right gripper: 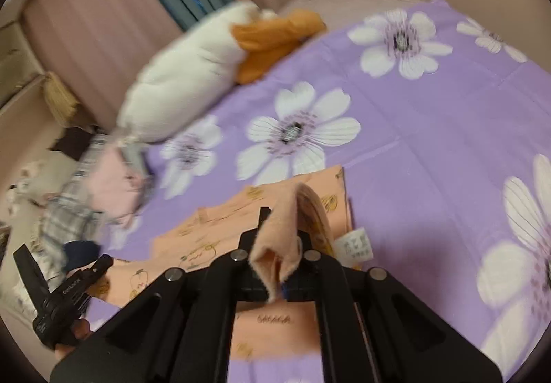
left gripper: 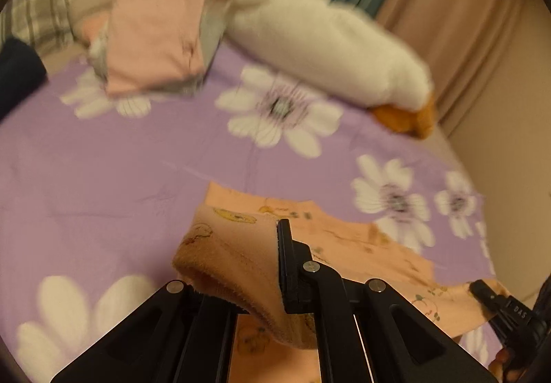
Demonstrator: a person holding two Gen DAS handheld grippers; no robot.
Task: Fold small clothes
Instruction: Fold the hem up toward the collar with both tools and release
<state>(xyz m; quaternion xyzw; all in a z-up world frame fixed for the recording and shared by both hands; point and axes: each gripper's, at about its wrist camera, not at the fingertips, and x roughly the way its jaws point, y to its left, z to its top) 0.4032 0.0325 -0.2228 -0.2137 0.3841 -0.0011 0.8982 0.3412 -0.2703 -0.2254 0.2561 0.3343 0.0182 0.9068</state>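
Both the left tongs and the right tongs grip lifted edges of the peach printed garment, which looks light, soft and floppy, best held by its hems.

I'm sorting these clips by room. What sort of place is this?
Most likely a bedroom: the work surface is a bed with a purple flowered sheet, a white plush toy lies on it, and curtains hang behind. A pile of folded clothes sits nearby.

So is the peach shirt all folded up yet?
Not yet. The peach shirt lies mostly spread on the bedsheet, both grippers lifting its edges.
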